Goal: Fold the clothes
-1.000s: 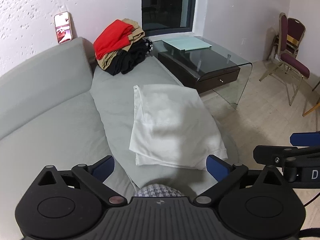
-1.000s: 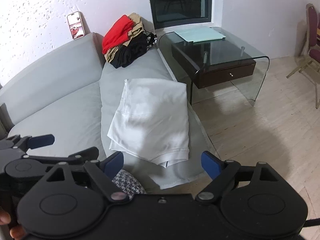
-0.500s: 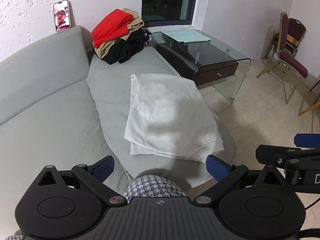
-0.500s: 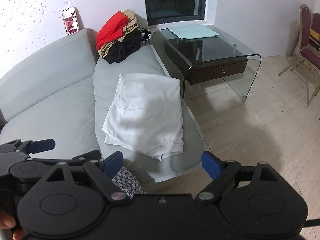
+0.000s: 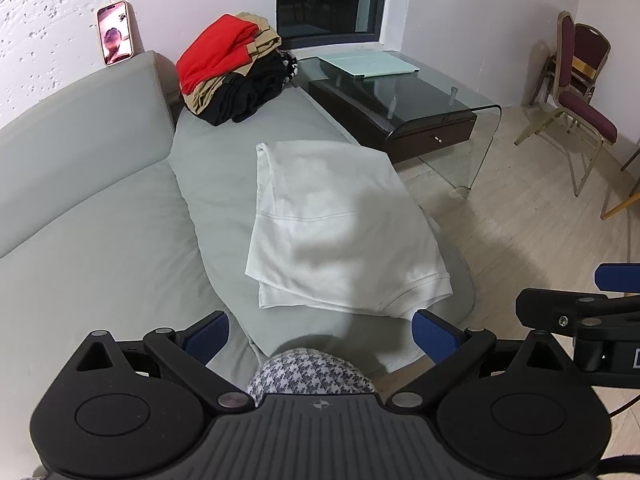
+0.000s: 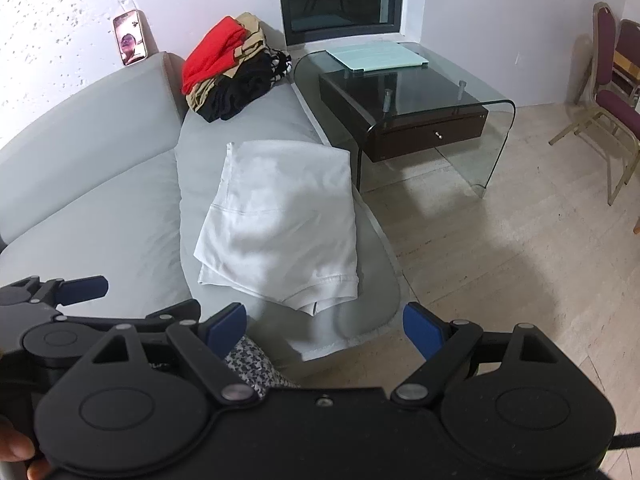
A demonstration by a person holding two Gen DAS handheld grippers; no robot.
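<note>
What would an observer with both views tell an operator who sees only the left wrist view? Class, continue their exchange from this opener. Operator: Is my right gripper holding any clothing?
Observer: No. The right wrist view shows the right gripper open, with nothing between its jaws.
Operator: Is the white garment's near edge tidy?
Observer: Not quite. On the white garment, a lower layer pokes out from under the middle of the near hem.
Operator: Can you see anything of the person there?
Observer: Only fingers, at the bottom-left corner of the right wrist view.
</note>
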